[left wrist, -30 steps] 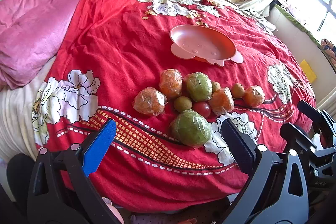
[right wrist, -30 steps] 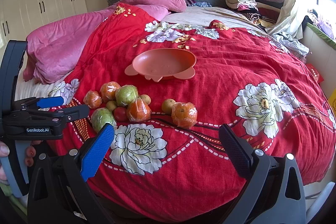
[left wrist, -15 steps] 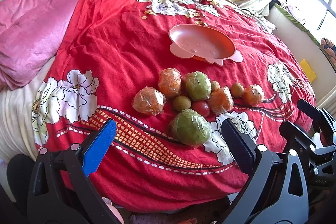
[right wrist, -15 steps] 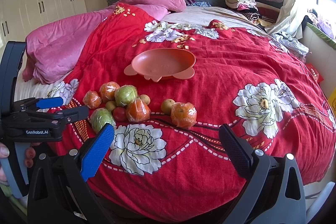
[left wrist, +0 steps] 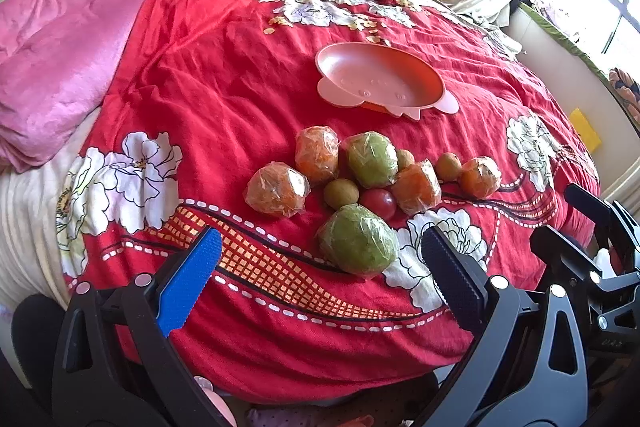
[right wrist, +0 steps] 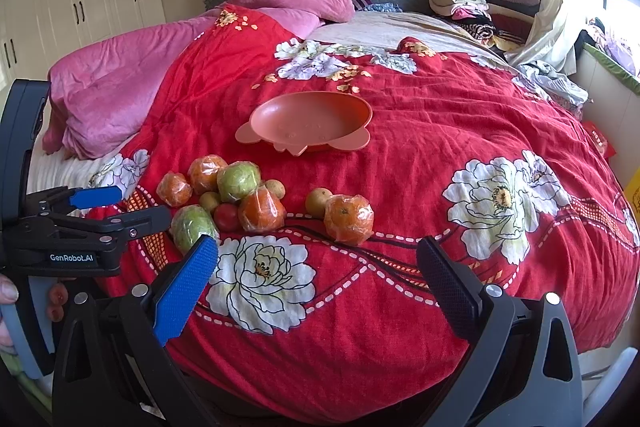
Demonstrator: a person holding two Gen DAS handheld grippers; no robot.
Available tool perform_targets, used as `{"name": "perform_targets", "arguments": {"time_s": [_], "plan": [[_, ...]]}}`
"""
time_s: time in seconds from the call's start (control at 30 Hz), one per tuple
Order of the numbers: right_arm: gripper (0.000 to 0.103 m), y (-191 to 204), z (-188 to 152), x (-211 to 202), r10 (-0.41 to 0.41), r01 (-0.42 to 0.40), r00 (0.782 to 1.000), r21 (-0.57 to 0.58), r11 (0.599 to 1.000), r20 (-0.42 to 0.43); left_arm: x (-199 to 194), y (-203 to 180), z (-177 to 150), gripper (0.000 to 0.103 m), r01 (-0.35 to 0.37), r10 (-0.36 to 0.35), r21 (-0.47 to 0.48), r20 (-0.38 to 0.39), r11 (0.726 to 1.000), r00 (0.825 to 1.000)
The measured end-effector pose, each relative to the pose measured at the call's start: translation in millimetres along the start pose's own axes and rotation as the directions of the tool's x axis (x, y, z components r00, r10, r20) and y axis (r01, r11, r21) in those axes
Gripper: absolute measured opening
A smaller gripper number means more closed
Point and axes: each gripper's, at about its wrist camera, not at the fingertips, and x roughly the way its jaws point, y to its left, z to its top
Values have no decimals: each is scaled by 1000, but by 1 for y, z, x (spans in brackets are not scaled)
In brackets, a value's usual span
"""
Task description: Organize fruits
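Jaws of my left gripper and right gripper gape wide, both empty. Plastic-wrapped round green fruit lies on the red floral bedspread, just ahead between the left jaws, nearer that hand; salmon-pink plastic dish waits beyond. Left housing reads "GenRobot.AI".

Wrapped fruits clustered near empty pink plate.

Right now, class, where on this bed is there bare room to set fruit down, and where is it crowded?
Free: the red blanket right of the dish, and the strip between dish and fruit pile. The dish itself holds nothing. Crowded: the pile, fruits touching, near the left gripper.
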Motion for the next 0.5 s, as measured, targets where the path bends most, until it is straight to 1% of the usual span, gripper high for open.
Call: {"name": "perform_targets", "arguments": {"time_s": [0.17,0.3,0.37,0.5], "plan": [[99,-9,3,5,-21,21,1000,1,1000,4,7,-1,-3,94,4,-4,15,-16,1000,1000],[99,-25,9,12,-45,45,999,17,999,-1,14,-3,-6,94,39,-38,21,-34,999,999],[99,-32,11,18,-55,56,998,15,998,-15,18,-4,-8,94,56,-55,19,-47,998,997],[99,-36,13,33,-38,38,998,-11,999,-57,24,-5,-9,94,71,-70,19,-63,997,996]]}}
